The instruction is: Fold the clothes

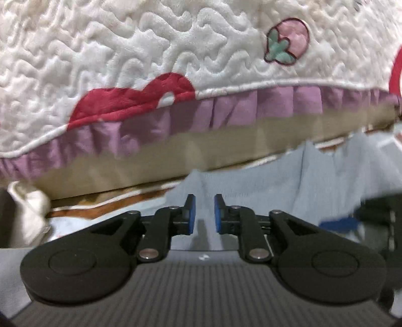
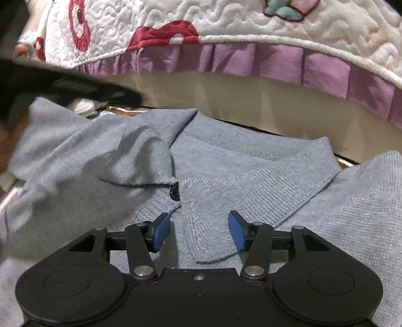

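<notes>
Knitwear fills most of my right wrist view: a grey-blue sweater [image 2: 226,171] lies spread out just near of a quilt [image 2: 251,22] with a purple ruffle [image 2: 321,68]. At far left in that view I see my left hand-held gripper [image 2: 75,88] as a dark blur over the sweater's left sleeve [image 2: 83,151], which is lifted and folded toward the collar [image 2: 263,156]. A dark button [image 2: 174,192] sits at the placket just below the sleeve's edge. My right hand-held gripper [image 2: 199,232] hovers over the chest of the sweater, its blue pads [image 2: 160,232] spread apart with nothing between them.

Through the left wrist camera, the left hand-held gripper [image 1: 204,213] has its pads [image 1: 191,213] parted by a narrow gap, with sweater [image 1: 314,181] fabric in line with that gap; I cannot tell whether it is pinched. A strawberry patch [image 1: 287,41] marks the quilt [image 1: 125,50] at far right.
</notes>
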Tool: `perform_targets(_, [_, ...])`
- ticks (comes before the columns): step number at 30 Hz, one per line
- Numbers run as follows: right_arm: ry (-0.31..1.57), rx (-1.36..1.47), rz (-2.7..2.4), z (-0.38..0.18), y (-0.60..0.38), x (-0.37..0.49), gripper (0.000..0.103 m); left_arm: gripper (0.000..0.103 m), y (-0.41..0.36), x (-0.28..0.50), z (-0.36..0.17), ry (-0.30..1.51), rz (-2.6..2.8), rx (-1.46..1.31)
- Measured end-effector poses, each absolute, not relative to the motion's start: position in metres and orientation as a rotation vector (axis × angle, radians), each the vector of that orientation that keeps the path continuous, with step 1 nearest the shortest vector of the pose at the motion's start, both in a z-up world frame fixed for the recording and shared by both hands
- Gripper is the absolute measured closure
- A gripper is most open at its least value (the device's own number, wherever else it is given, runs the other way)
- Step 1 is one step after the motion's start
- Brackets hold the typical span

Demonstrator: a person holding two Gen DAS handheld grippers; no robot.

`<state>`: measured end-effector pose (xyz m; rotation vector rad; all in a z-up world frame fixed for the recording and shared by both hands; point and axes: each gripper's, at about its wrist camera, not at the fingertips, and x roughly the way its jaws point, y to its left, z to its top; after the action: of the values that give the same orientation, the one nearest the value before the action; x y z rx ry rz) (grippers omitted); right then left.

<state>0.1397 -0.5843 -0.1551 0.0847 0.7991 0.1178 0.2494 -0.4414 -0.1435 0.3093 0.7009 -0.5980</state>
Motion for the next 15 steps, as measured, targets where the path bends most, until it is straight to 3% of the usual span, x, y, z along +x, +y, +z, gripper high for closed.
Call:
perform_targets(2, [0.801,0.037,0.119,-0.155,-0.579,0.139,0.046,0.075,-0.447,0.262,-0.158,0.735,-0.583,0.292])
perform_targets(8, [0.812,0.026,0.130,-0.153,-0.581,0.138,0.046,0.075,-0.419,0.281,-0.197,0.924,-0.450,0.086])
perform_targets(13, [0.819,0.024,0.131,-0.152,-0.580,0.139,0.046,0.069,-0.432,0.272,-0.199,0.895,-0.491,0.170])
perform_targets(15, [0.819,0.032,0.127,-0.153,-0.580,0.139,0.045,0.061,-0.439,0.267,-0.200,0.871,-0.520,0.201])
